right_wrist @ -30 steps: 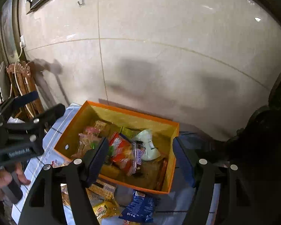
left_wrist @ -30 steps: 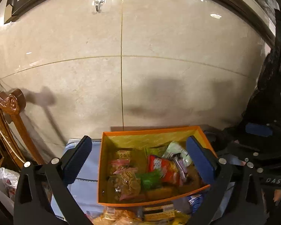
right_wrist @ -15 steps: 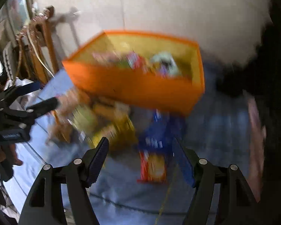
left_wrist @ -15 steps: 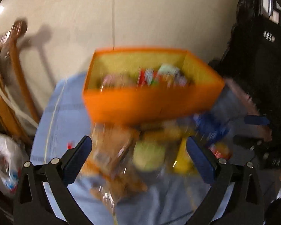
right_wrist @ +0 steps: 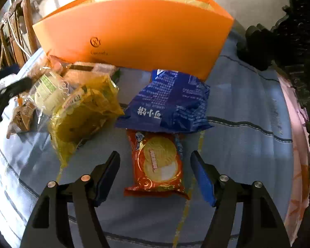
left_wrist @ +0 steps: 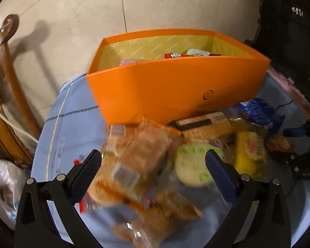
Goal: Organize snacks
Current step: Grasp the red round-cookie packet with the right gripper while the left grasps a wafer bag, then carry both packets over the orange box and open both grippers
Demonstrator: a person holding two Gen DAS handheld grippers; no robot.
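left claw [left_wrist: 153, 161] and right claw [right_wrist: 155, 171]: black angular arms, silver round screws, dark blue ribbed pads [right_wrist: 202, 177] on the fingers.

Most snacks inside the orange box [left_wrist: 175, 86] are hidden by its front wall; the biscuit packets [left_wrist: 134, 165] before it are blurred.

box [left_wrist: 175, 86]: smooth matt orange card — yellow printed paper lining
tabletop [right_wrist: 248, 144]: pale blue cloth, stitched lines, slightly creased
red biscuit pack [right_wrist: 157, 163]: glossy plastic foil
blue bag [right_wrist: 171, 101]: shiny crinkled film
clear wrappers [left_wrist: 134, 161]: transparent plastic — glinting
wall [left_wrist: 72, 20]: polished stone tile
chair [left_wrist: 8, 66]: carved varnished wood
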